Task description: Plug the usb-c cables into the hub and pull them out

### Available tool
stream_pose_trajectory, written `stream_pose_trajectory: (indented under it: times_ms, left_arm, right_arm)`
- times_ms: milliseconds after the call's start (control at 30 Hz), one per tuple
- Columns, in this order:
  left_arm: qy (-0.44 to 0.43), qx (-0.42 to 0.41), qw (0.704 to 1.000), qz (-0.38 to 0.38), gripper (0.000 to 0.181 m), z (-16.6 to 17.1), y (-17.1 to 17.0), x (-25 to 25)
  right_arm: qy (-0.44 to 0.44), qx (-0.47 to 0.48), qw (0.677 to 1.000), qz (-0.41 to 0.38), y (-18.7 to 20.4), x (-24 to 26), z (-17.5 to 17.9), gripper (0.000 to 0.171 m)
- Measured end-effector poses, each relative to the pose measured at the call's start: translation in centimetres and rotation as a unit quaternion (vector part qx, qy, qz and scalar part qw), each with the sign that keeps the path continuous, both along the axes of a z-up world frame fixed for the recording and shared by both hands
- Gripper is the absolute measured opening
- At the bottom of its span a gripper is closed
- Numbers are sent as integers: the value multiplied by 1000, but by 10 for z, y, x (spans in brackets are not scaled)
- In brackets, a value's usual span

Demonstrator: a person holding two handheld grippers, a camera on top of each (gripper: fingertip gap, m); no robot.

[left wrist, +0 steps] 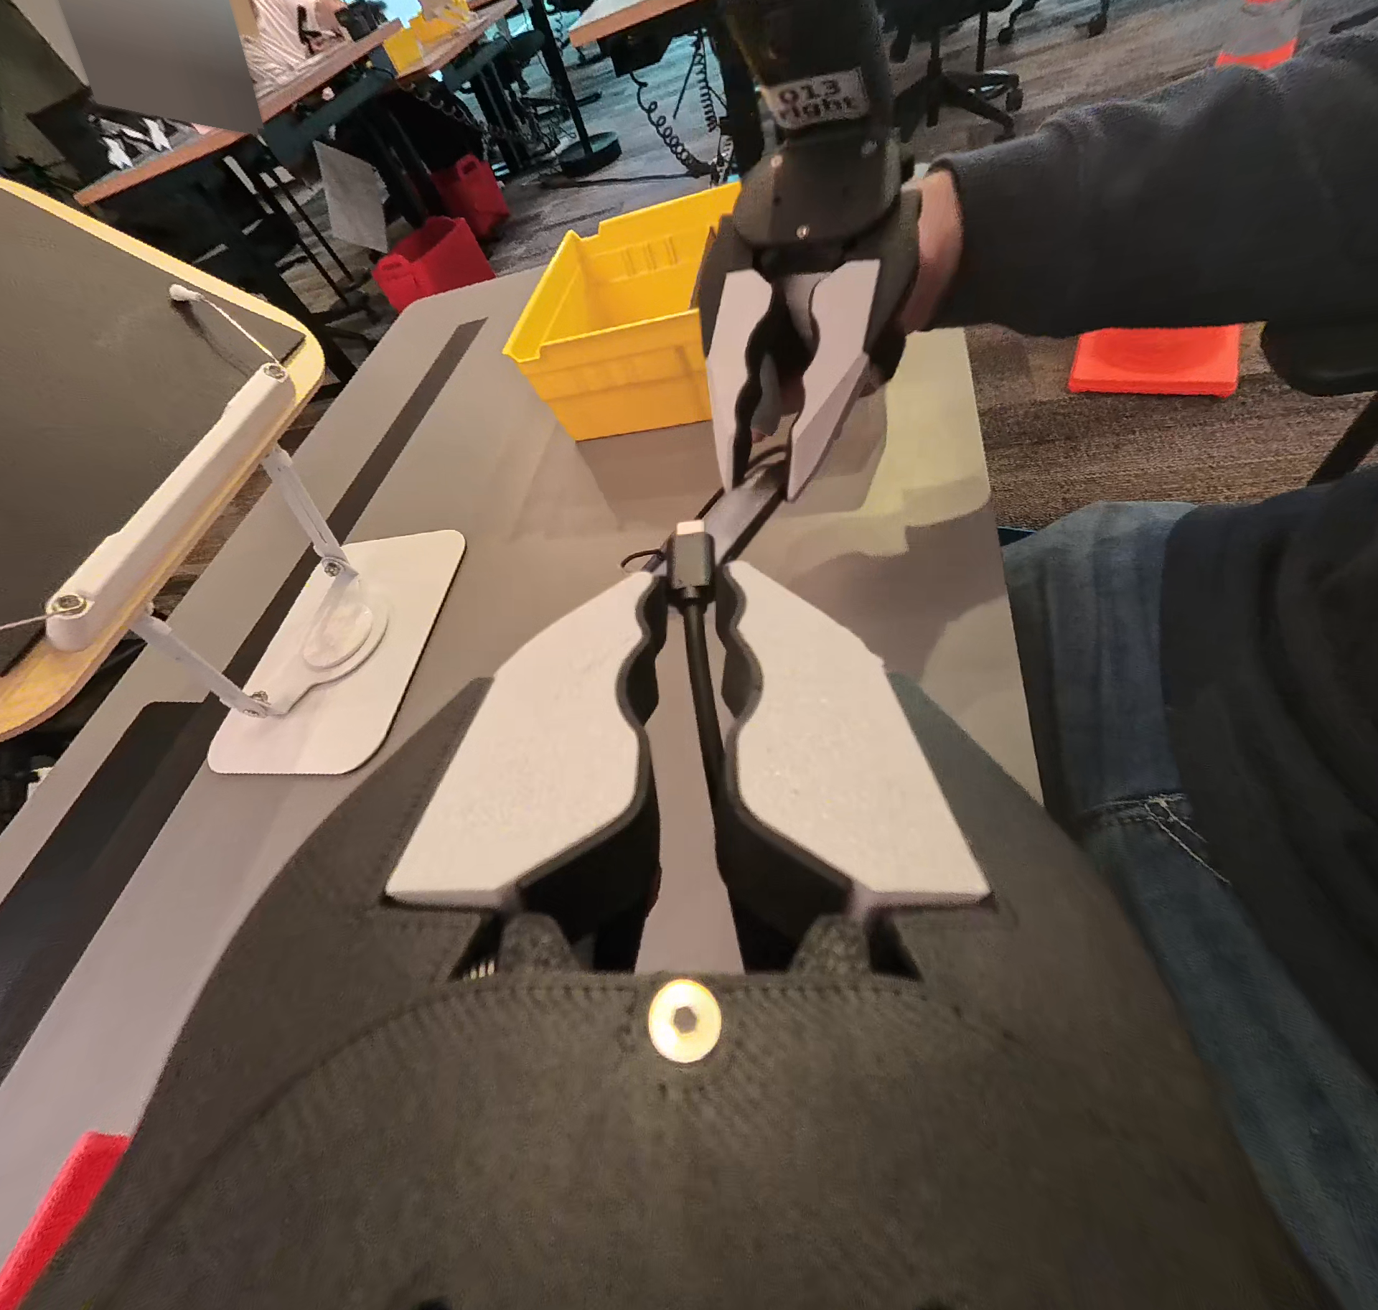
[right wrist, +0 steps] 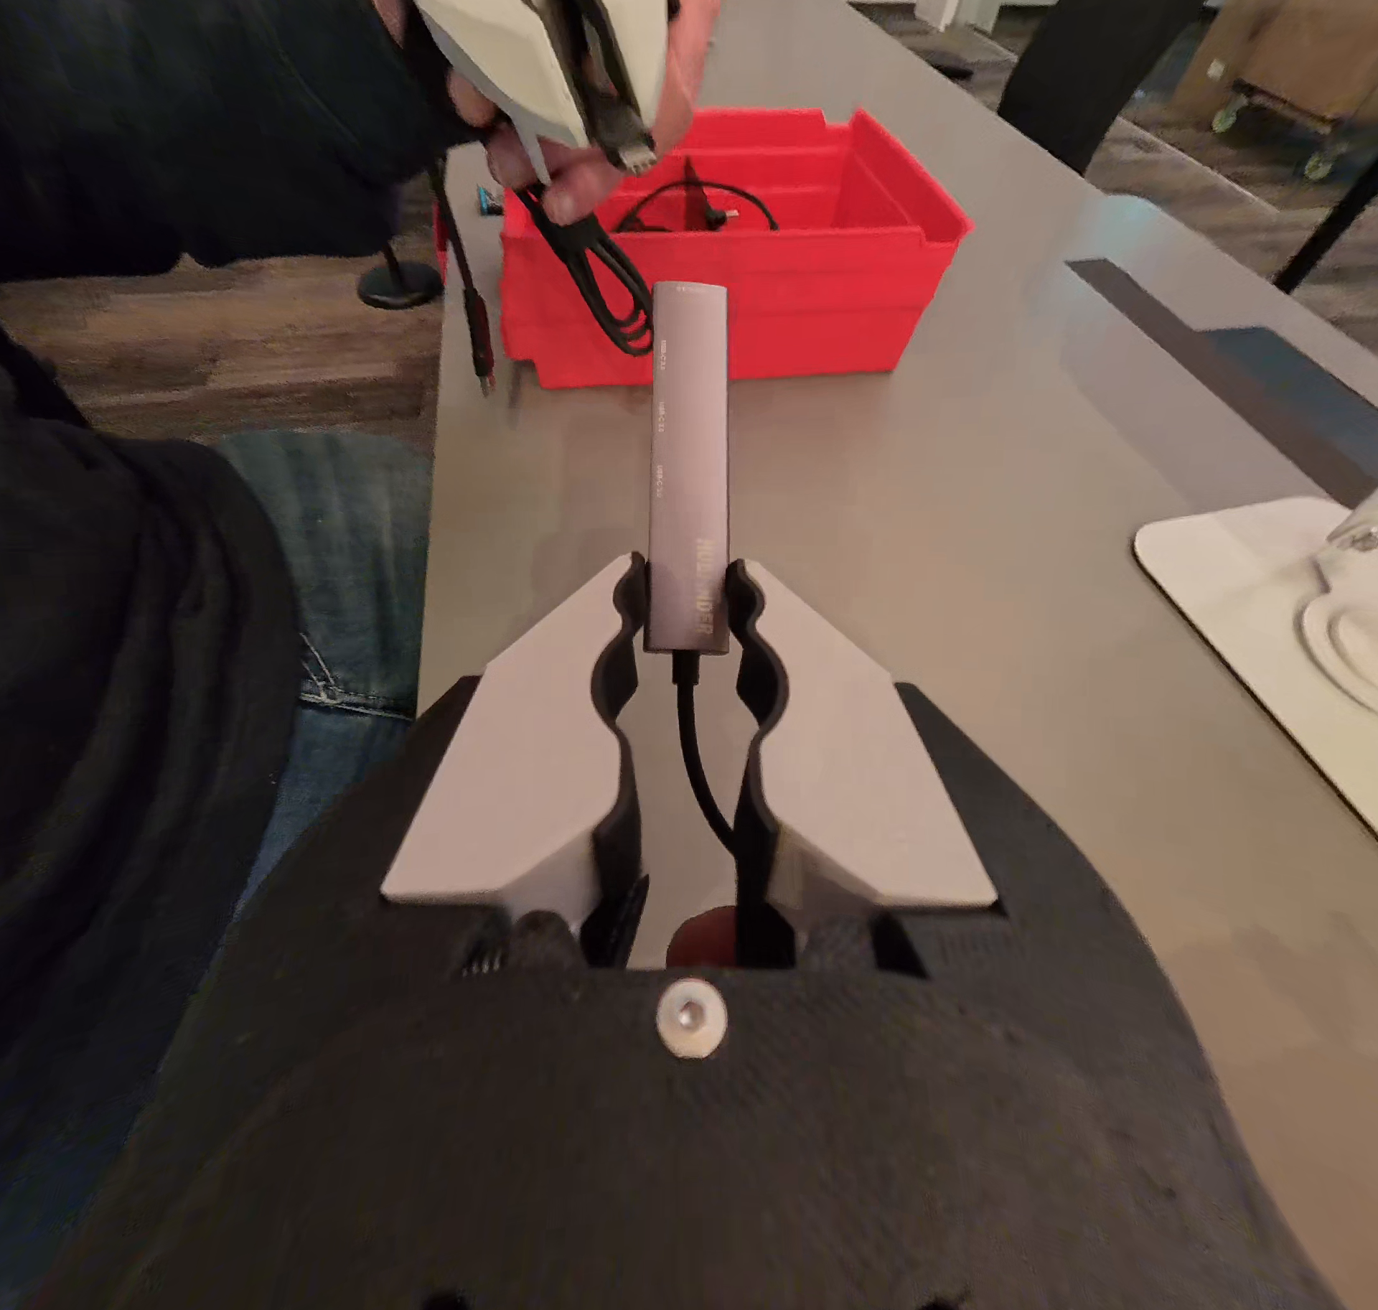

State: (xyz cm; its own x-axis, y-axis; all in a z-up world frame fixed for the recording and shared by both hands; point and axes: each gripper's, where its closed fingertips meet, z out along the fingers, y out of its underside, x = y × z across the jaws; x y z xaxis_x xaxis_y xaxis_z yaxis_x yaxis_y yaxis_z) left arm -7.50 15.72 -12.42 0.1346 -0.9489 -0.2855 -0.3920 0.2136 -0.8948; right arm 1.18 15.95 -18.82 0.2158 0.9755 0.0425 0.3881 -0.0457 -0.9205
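My left gripper (left wrist: 690,573) is shut on a black USB-C cable (left wrist: 705,677); its plug (left wrist: 690,551) sticks out past the fingertips, silver tip free and close to the hub (left wrist: 734,513). My right gripper (right wrist: 686,573) is shut on the near end of the slim grey hub (right wrist: 690,454), held above the table, its own black lead (right wrist: 701,752) trailing back between the fingers. In the right wrist view the left gripper (right wrist: 623,129) hangs at top left with the plug (right wrist: 630,144), apart from the hub; the cable's loops (right wrist: 611,290) hang below it.
A yellow bin (left wrist: 619,349) stands behind the right gripper (left wrist: 760,484). A red bin (right wrist: 746,290) holds another black cable (right wrist: 701,211). A white stand base (left wrist: 335,655) carrying a tilted board (left wrist: 127,409) sits on the grey table (right wrist: 969,603). A red-tipped cable (right wrist: 477,334) hangs off the table edge. The gap from one gripper's tips to the other's is roughly 12 cm.
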Motion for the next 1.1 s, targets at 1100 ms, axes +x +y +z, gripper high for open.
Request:
stream_pose_trajectory:
  times_ms: [1100]
  left_arm:
    - [39, -91, 992, -78, 12, -23, -27, 2]
  right_arm:
    - [4, 5, 997, 77, -31, 0, 5, 19]
